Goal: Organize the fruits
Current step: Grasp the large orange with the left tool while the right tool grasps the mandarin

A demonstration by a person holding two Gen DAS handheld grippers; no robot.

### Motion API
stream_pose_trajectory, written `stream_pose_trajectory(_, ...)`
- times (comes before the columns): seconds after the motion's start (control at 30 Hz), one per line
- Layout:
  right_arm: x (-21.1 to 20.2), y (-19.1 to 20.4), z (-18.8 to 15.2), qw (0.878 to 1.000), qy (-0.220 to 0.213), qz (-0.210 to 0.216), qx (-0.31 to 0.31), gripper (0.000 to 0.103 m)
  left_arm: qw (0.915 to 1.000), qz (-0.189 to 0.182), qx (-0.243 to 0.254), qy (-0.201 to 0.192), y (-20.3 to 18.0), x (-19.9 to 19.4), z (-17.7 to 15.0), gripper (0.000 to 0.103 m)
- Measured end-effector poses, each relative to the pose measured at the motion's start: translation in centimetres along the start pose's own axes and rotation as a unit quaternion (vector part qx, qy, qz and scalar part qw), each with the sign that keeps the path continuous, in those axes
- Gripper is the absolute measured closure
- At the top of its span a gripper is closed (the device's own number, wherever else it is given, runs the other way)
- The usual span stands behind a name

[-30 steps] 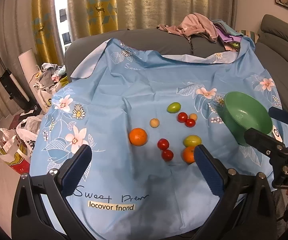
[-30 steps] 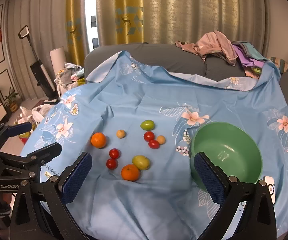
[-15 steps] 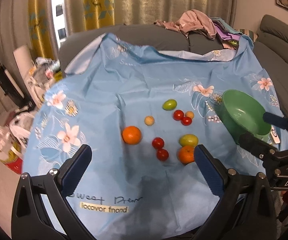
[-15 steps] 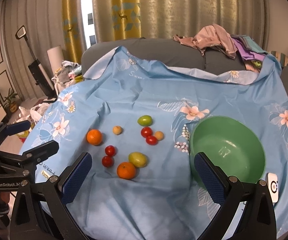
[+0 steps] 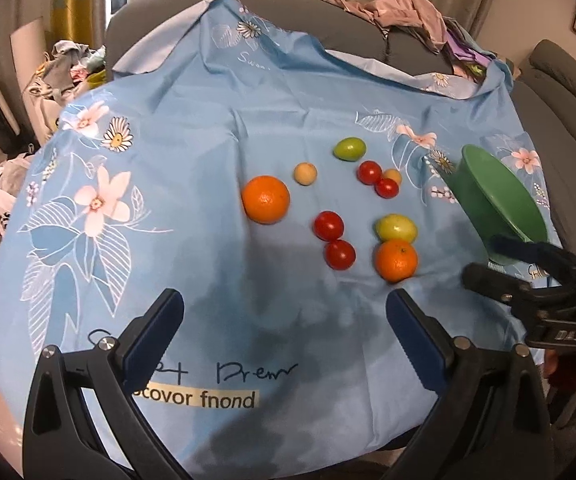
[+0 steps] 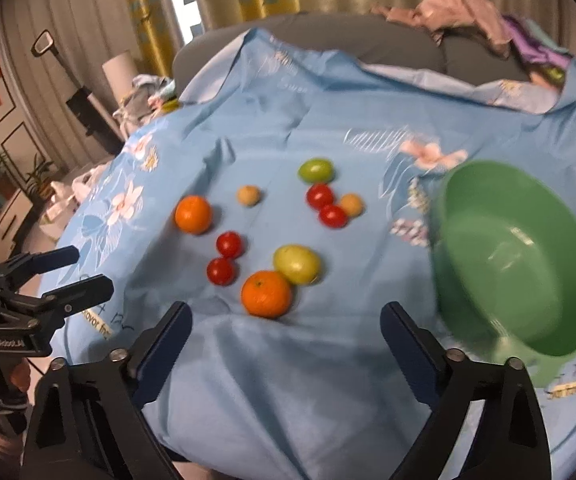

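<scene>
On the blue cloth [image 5: 192, 128] the fruit sits loose, from the left: an orange [image 5: 266, 199], a small tan fruit [image 5: 304, 173], and two red tomatoes [image 5: 328, 225] set one behind the other. Then come a far green fruit [image 5: 349, 148] lying crosswise and a yellow-green fruit [image 5: 395, 227], also crosswise, touching a second orange [image 5: 396, 260]. The green bowl [image 6: 515, 256] stands at the right, mouth up. The left gripper [image 5: 284, 328] is spread wide, holding and touching nothing. The right gripper [image 6: 286, 330] is equally wide and empty, near the second orange.

Fruits [image 6: 266, 294] lie left of, seemingly near, bowl [image 6: 515, 256].
</scene>
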State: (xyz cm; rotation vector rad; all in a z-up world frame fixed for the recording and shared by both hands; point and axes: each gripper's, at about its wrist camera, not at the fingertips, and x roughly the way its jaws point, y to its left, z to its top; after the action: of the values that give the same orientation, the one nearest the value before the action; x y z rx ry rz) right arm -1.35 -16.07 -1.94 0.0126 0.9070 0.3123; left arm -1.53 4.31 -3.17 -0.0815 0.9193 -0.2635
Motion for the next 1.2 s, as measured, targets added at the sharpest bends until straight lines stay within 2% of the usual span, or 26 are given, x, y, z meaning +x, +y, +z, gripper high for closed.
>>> stream_pose_trajectory(0.13, 2.0, 0.1, -0.1, 1.0, 0.022, 0.021, 0.0, 0.024, 1.0, -0.009, -0.001, -0.003, 0.3, 0.5, 0.6, 0.007)
stream_pose_trajectory(0.23, 2.7, 0.0, -0.1, 0.999, 0.03, 0.032, -0.001, 0.025, 0.9999, -0.012, 0.005, -0.008, 0.3, 0.9, 1.2, 0.009)
stream_pose_trajectory(0.27, 3.0, -0.1, 0.0, 0.999, 0.032, 0.035, 0.0, 0.025, 0.9999, -0.013, 0.008, -0.008, 0.3, 1.1, 1.3, 0.013)
stream_pose_trajectory(0.4, 4.8, -0.3, 0.2, 0.998, 0.048, 0.045, 0.001, 0.033, 0.9998, -0.012, 0.013, -0.001, 0.4, 2.3, 1.9, 0.024)
stream_pose_trajectory(0.57, 6.8, -0.4, 0.5, 0.997, 0.06, 0.046, 0.002, 0.036, 0.9998, -0.006, 0.021, 0.002, 0.7, 3.2, 2.5, 0.027)
stream_pose_trajectory(0.63, 7.5, -0.3, 0.6, 0.996, 0.065, 0.054, -0.002, 0.048, 0.9997, -0.007, 0.025, 0.0, 0.8, 3.5, 3.0, 0.033)
stream_pose_trajectory(0.73, 8.3, -0.3, 0.7, 0.996, 0.065, 0.054, -0.004, 0.058, 0.9995, -0.006, 0.03, -0.002, 0.9, 4.1, 3.9, 0.037)
stream_pose_trajectory(0.9, 8.5, -1.2, 0.9, 0.997, 0.049, 0.066, 0.005, 0.059, 0.9985, -0.007, 0.054, 0.0, 0.7, 5.3, 5.3, 0.046)
stream_pose_trajectory(1.07, 8.5, -2.6, 1.2, 0.997, 0.042, 0.062, 0.019, 0.059, 0.9968, 0.002, 0.079, 0.008, 0.1, 7.1, 6.6, 0.047)
stream_pose_trajectory(1.2, 8.4, -3.5, 1.3, 0.997, 0.038, 0.059, 0.027, 0.059, 0.994, 0.028, 0.103, 0.024, -0.2, 9.1, 7.0, 0.048)
